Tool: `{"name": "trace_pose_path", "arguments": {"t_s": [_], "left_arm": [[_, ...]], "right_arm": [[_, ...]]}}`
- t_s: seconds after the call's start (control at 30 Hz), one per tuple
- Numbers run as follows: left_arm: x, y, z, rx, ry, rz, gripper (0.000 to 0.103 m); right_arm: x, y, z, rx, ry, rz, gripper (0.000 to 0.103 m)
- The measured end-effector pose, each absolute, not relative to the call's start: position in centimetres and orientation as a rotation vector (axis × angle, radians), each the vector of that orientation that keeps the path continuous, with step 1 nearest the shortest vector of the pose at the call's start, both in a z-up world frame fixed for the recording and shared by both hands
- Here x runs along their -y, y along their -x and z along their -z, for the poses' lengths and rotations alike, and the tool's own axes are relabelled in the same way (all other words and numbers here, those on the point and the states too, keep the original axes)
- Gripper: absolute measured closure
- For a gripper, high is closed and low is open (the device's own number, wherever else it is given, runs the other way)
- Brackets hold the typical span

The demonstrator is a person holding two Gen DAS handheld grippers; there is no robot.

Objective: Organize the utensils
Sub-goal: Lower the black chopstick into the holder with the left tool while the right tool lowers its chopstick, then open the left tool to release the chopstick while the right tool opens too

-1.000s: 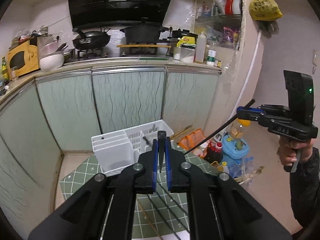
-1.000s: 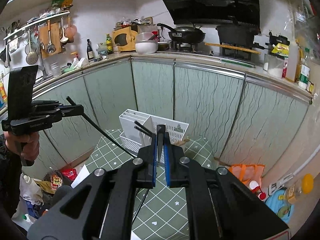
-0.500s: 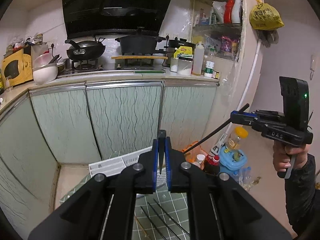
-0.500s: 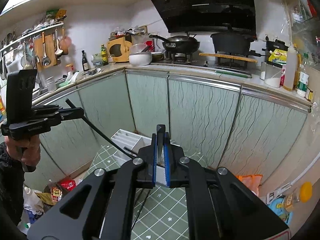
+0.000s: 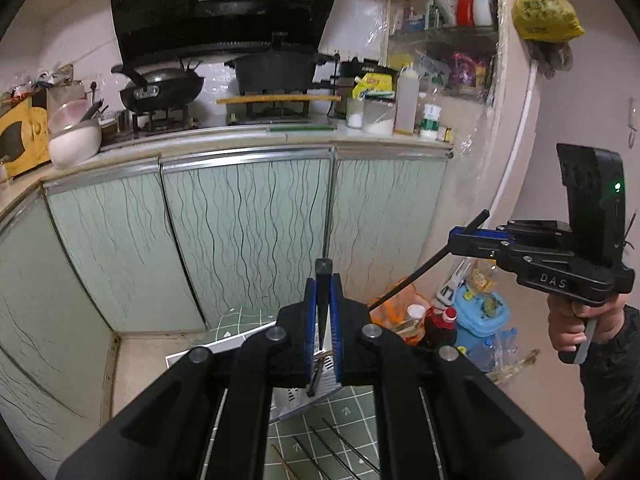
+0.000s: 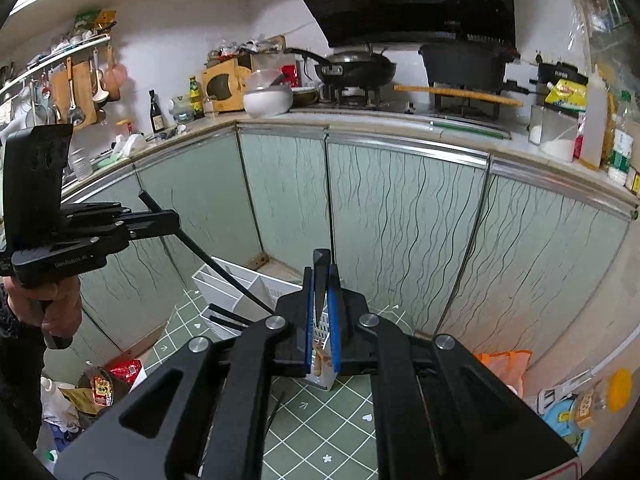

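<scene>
My left gripper point(image 5: 323, 280) is shut on a black chopstick point(image 5: 319, 320) that stands nearly upright between its pads. It also shows in the right wrist view point(image 6: 160, 222), the chopstick point(image 6: 224, 272) slanting down toward the white utensil caddy point(image 6: 248, 292). My right gripper point(image 6: 321, 276) is shut on another black chopstick point(image 6: 320, 292). It also shows in the left wrist view point(image 5: 460, 236), its chopstick point(image 5: 424, 272) pointing down left. The caddy point(image 5: 216, 346) is mostly hidden behind my left gripper. Several loose chopsticks point(image 5: 332, 448) lie on the green checked mat point(image 6: 332, 432).
Pale green cabinet doors point(image 5: 248, 232) wrap the corner behind the caddy. The counter holds a wok point(image 5: 160, 88), a black pot point(image 5: 276, 68) and a white bowl point(image 5: 74, 142). Bottles and an orange bag point(image 5: 404, 304) crowd the floor at right; bags and packets point(image 6: 104, 384) lie left.
Both grippers have risen and tilted upward, each keeping its chopstick. The caddy has dropped lower in both views and is now largely hidden in the left wrist view.
</scene>
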State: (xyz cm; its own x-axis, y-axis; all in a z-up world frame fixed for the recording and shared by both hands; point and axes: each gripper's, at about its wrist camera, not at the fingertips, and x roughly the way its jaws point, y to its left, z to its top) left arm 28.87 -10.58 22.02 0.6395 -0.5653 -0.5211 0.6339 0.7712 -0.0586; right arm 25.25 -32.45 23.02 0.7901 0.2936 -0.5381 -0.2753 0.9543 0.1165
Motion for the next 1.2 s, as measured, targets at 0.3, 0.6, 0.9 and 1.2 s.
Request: {"name": "trace_pose_path", "arguments": {"t_s": [0.3,0.6,0.9,1.2], "left_arm": [[12.4,-31.6,-18.1,-0.605,-0.182,0.662,0.095],[12.8,-32.9,-16.2,-0.655,-0.176,0.665,0.095],[12.8,-32.2,-15.8,-0.636,-0.183,0.653,0.015],[11.2,-30.8,-17.2,-0.582,-0.167,0.64,0.004]], "right_arm": [[32.7,-28.1,-19.3,-0.65,-0.054,-0.303,0.097],[32.6,-29.3,-17.8,-0.685,-0.075,-0.321,0.097],[33.3,-29.3,-17.4,-0.685,-0.106,-0.314,0.07],[33.3,-26.3,-18.3,-0.594,-0.062,-0.346,0.007]]}}
